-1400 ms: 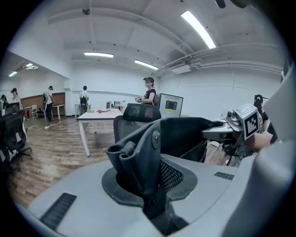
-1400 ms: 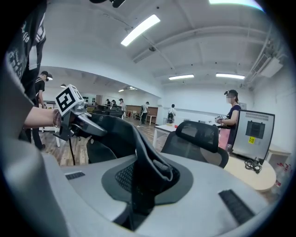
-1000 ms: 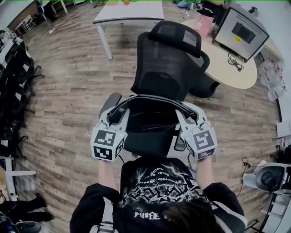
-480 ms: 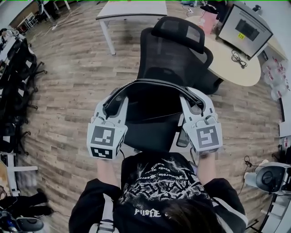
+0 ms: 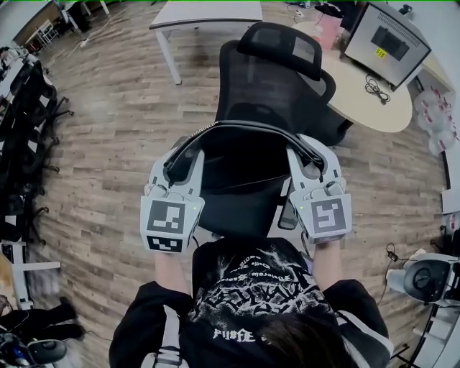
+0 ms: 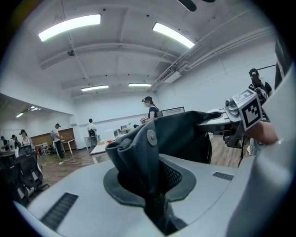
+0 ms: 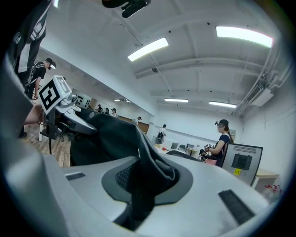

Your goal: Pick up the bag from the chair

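The black bag [image 5: 241,176] hangs between my two grippers in front of the black mesh office chair [image 5: 277,79], its top edge arching from one to the other. My left gripper [image 5: 178,164] is shut on the bag's left end, and my right gripper [image 5: 310,162] is shut on its right end. In the left gripper view the bag's dark folded fabric [image 6: 152,152] is pinched where the grey jaws meet [image 6: 155,206]. The right gripper view has the bag [image 7: 134,157] clamped the same way [image 7: 138,206]. The chair seat is hidden under the bag.
A white table [image 5: 208,14] stands beyond the chair. A round beige table [image 5: 366,100] with a monitor [image 5: 388,43] is at the right. More office chairs [image 5: 21,115] line the left wall. Wooden floor lies all around. Several people stand far off.
Both grippers have risen a little with the bag held between them, and its top edge now sits higher against the chair back. Little has moved in the last half second.
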A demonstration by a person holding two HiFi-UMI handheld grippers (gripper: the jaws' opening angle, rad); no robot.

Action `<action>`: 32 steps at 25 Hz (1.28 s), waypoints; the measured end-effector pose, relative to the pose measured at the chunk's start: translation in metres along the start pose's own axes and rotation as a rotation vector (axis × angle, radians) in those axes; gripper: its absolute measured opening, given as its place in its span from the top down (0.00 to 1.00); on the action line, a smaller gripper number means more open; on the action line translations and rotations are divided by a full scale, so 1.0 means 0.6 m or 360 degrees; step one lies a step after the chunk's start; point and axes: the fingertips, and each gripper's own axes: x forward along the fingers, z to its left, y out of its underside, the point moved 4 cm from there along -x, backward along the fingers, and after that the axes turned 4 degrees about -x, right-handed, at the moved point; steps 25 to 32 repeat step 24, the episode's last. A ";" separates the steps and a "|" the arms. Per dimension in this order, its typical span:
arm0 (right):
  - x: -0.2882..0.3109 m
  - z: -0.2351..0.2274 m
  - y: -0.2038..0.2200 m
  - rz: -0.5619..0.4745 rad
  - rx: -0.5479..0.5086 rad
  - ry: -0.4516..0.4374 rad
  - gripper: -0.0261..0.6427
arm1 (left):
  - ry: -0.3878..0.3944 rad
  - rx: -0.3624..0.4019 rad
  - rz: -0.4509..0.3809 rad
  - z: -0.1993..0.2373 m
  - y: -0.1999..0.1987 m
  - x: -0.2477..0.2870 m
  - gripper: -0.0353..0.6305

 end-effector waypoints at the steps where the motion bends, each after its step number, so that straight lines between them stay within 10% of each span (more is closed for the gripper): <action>1: 0.000 0.001 0.003 -0.0006 -0.0002 -0.0008 0.86 | 0.0001 0.0002 0.0003 -0.001 0.000 0.002 0.86; 32: 0.025 -0.004 0.039 0.0087 -0.0015 -0.0016 0.86 | 0.0059 0.0018 0.0056 0.008 0.019 0.052 0.86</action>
